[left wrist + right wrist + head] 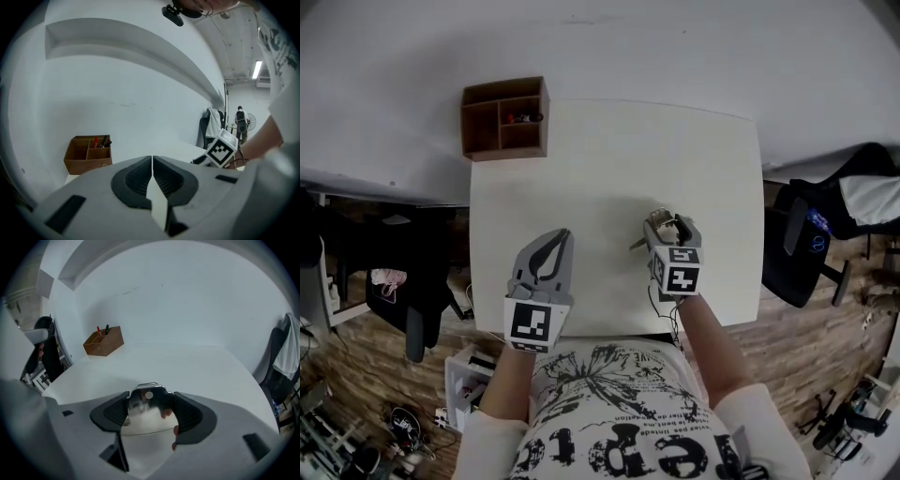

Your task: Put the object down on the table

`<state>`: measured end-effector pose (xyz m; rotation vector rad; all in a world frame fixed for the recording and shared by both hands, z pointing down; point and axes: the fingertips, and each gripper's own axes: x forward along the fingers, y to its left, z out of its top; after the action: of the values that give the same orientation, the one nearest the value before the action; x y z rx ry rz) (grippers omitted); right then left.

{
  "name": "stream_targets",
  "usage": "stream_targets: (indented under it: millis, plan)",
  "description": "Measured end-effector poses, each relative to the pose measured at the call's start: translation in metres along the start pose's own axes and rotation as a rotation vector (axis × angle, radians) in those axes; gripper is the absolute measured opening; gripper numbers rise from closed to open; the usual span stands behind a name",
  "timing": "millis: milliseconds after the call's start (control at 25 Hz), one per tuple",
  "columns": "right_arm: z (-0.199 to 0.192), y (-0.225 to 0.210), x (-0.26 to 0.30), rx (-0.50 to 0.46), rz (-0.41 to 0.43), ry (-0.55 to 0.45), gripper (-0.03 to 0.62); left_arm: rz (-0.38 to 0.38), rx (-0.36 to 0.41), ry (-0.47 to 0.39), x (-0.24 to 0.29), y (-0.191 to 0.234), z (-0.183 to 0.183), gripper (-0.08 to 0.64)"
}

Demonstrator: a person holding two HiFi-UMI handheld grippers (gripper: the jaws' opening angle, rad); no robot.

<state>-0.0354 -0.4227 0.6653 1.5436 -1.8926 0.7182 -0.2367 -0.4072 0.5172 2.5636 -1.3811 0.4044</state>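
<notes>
The shiny metal object [147, 397] sits between the jaws of the right gripper [150, 405], whose dark pads [190, 414] stand wide and clamp it from both sides; its mirror surface blurs with reflections, so what it is stays hard to make out; in the head view it is only a small pale shape [664, 225] ahead of the marker cube, and whether it touches the white table [609, 159] beneath cannot be told; the left gripper [152, 174] is alongside, its jaws closed together on nothing, a seam only its own view shows clearly; that view also catches the right gripper's marker cube [220, 151] off to its right; well ahead and left of both grippers stands a wooden organiser [504, 119] at the table's far corner, pens in one compartment.
</notes>
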Motion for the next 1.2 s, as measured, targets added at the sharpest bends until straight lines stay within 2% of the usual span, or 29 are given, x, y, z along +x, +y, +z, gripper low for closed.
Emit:
stream_targets:
  millis: [520,880,1000,1120,1160,1200]
  plan:
    - [-0.009,0.001,0.019,-0.109,-0.086,0.111,0.287,0.003,-0.014,0.004,0.005,0.013,-0.014,0.012]
    - [-0.012,0.000,0.023,-0.051,-0.078,0.142,0.310,0.010,-0.022,-0.003,-0.005,0.020,-0.016,0.012]
    - [-0.004,0.000,0.014,-0.037,-0.071,0.084,0.334,0.033,-0.002,-0.021,-0.010,0.023,-0.005,0.012]
    - [0.018,0.005,-0.007,-0.026,-0.030,-0.033,0.333,0.063,0.005,-0.051,-0.017,0.021,0.010,0.012]
    - [0.027,0.006,-0.018,-0.022,-0.019,-0.081,0.311,0.073,0.011,-0.057,-0.021,0.018,0.014,0.012]
    - [0.035,0.007,-0.031,-0.019,-0.010,-0.132,0.262,0.083,0.016,-0.061,-0.024,0.013,0.019,0.012]
